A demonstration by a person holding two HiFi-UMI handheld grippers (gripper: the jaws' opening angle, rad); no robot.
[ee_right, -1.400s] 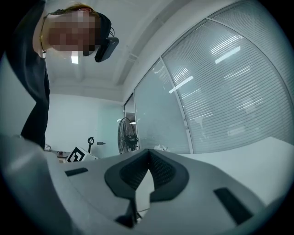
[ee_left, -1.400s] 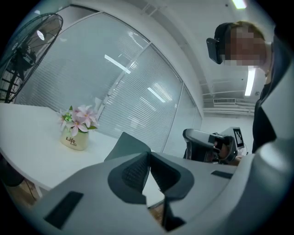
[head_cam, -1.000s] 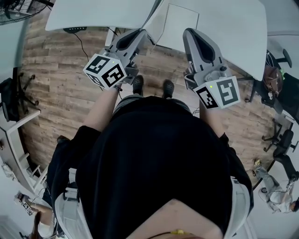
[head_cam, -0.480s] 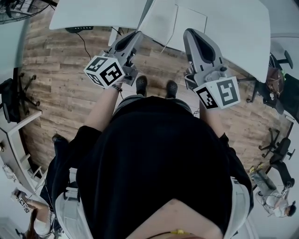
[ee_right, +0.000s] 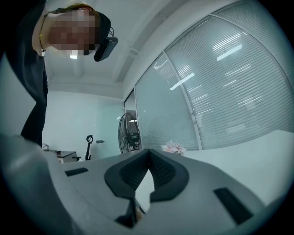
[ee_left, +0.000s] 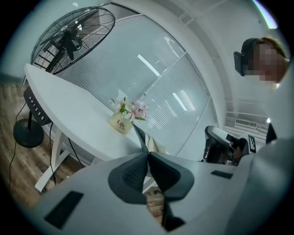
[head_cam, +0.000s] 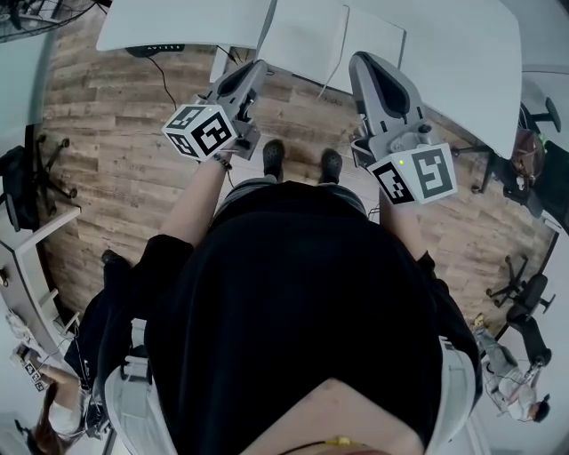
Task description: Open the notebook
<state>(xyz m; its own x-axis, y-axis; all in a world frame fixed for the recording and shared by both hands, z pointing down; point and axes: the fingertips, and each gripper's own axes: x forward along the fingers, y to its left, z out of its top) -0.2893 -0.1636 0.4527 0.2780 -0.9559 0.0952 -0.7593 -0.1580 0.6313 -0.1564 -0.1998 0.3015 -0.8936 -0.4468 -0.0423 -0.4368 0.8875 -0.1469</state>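
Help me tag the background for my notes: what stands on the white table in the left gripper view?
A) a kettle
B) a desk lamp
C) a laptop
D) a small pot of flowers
D: a small pot of flowers, cream with pink and white blooms, stands on the white table in front of the glass wall.

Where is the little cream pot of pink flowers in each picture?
Head view: not in it.
Left gripper view: the cream pot of pink flowers stands on the white table, mid-picture, right of the black fan.
Right gripper view: only its blossoms show, low in the middle, right of the fan.
Shared landmark: the white table, along the head view's top too.
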